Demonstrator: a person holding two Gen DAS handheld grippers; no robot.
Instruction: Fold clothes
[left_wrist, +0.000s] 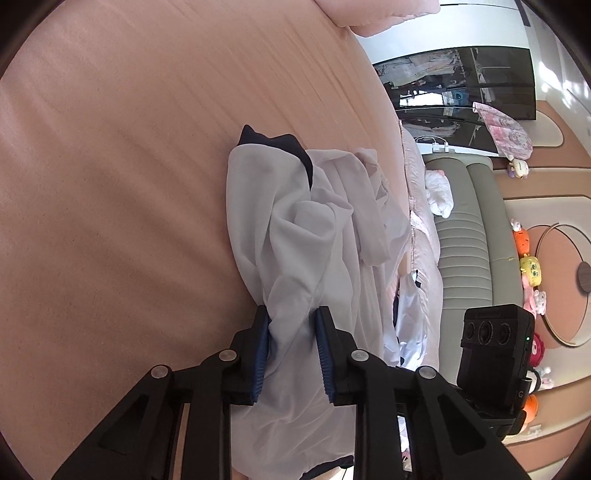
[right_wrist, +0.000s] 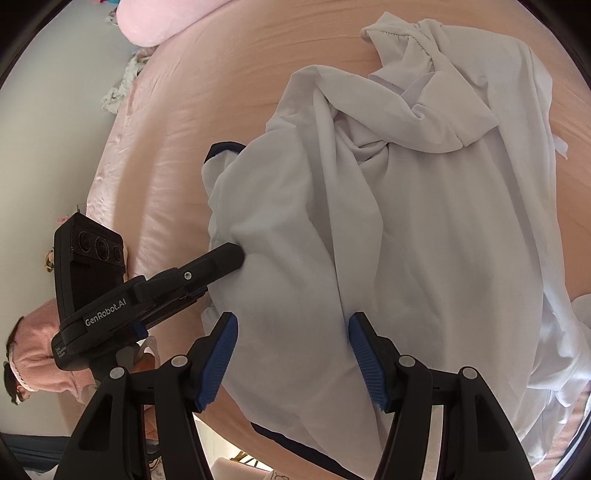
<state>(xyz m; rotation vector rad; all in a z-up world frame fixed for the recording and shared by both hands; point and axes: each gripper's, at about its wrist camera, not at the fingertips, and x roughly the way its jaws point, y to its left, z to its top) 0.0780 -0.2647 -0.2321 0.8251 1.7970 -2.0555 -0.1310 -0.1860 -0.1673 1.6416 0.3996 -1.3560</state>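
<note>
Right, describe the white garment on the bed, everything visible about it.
The white garment is thin, soft-looking fabric with navy trim at one end and along a lower hem. It lies crumpled and unfolded on the pink bedsheet, its far part twisted into bunched folds, one edge near the side of the bed. The left gripper is closed on a gathered fold of it. The right gripper stands open, its fingers on either side of the cloth, not pinching it.

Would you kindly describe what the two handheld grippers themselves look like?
Both are matte black linkages with round silver pivot pins and ribbed blue pads on their fingers. The left gripper, seen from the right gripper, bears white "GenRobot.AI" lettering and carries a black box with three round lenses.
</note>
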